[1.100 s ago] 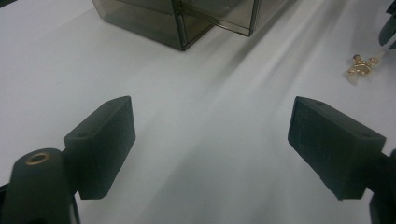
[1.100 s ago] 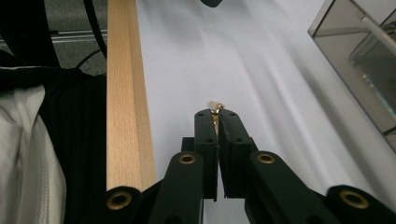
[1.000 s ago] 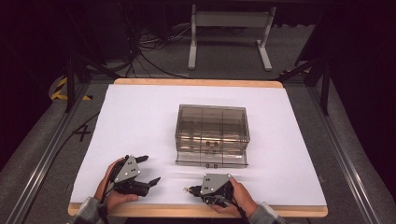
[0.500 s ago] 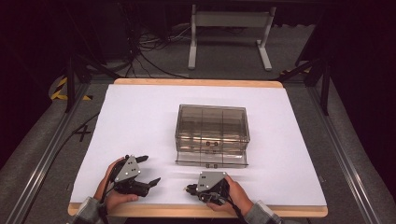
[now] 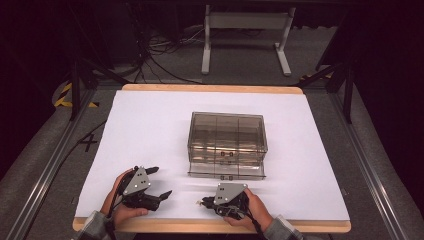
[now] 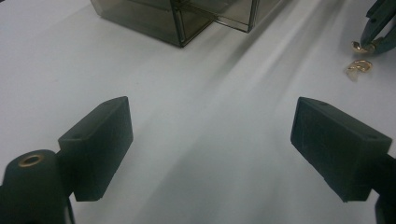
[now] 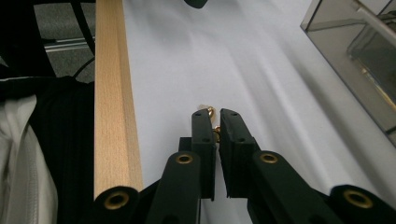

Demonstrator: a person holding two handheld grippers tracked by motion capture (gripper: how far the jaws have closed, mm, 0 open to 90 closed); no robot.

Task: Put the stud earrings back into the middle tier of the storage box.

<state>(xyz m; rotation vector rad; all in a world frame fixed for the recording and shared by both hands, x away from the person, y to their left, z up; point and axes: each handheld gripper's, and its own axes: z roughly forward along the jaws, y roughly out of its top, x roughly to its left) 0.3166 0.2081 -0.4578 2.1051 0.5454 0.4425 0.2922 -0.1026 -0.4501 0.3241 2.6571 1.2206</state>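
Status: early stage, pickup done, stowing not yet done.

1. Right gripper [image 5: 202, 203]: closed almost fully on a small gold piece [image 7: 210, 111]. Pinched at the very tips of the jaws, with part of it sticking out past them. Held low, just above the table [image 5: 150, 125], close to the wooden edge [image 7: 112, 93] on the person's side.

2. Left gripper [image 5: 161, 181]: jaws wide apart, nothing between them. Resting near the front of the table, to the left of the right gripper and pointed toward it.

3. Second gold bit [image 6: 358, 66]: seen in the left gripper view, on the white surface directly under the tips of the right gripper. Cannot be told whether separate or joined to the held piece.

4. Box [image 5: 227, 137]: smoky, see-through, divided into compartments, standing at the middle of the table, well apart from both grippers. Bottom drawer [image 5: 226, 170] pulled out a little toward the person. Contents too small to make out.

Judged done: piece taken into a grip.

Judged left: carry across to the box, line up over the open drawer, release. Possibly repeat for the bit on the table.

Caution: thin hold at the tips only, so risk of a slip on the way.
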